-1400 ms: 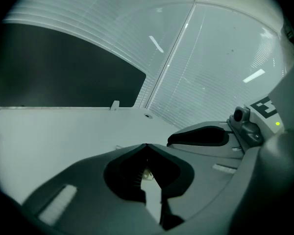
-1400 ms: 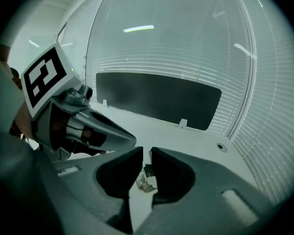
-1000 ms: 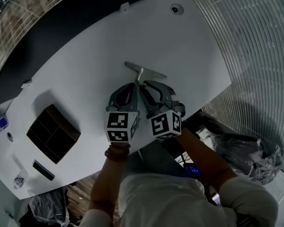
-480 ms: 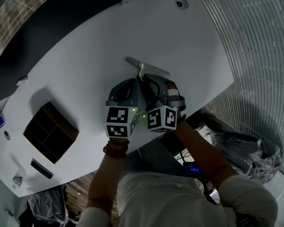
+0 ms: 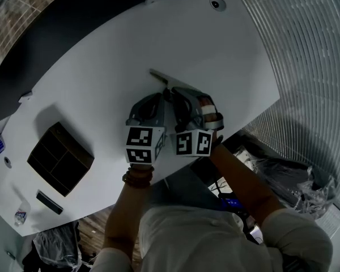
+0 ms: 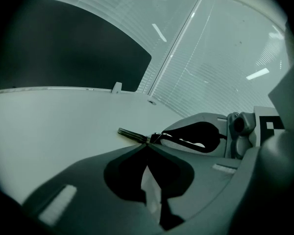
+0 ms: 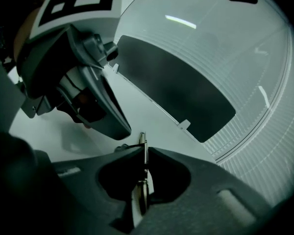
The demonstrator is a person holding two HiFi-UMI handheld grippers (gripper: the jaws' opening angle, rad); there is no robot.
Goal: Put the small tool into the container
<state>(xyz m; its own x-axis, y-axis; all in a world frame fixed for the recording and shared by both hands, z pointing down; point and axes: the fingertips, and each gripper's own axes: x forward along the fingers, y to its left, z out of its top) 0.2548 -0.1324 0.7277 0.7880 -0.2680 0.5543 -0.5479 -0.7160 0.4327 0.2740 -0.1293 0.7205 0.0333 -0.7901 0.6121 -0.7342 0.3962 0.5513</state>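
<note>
**Now, both grippers at the small tool, container well apart**

Nearest, over the table's near edge, two marker cubes side by side with a forearm behind each; left gripper (image 5: 162, 97) and right gripper (image 5: 171, 93) both angled down and away, tips converging on one spot.

In the right gripper view, jaws just been closing and now pinched on the small tool (image 7: 143, 142); held thin and edge-on between the pads, end poking out just past the tips; one jaw of the left gripper just beside it, to the left.

In the left gripper view, jaws drawn together, tips meeting; dark shaft of the tool sticking out leftward right behind that meeting point, low over the table (image 5: 102, 67); no telling whether pinched there too or only touched.

Just beyond the tips in the head view, a pale bar of the tool slanting over the white surface.

Well apart to the left, the container (image 5: 60, 158): dark, square, split into four compartments, flat on the table; nearer the left edge, a small dark bar (image 5: 49, 203).

Farthest, a round fitting (image 5: 217, 4) by the far edge.
</note>
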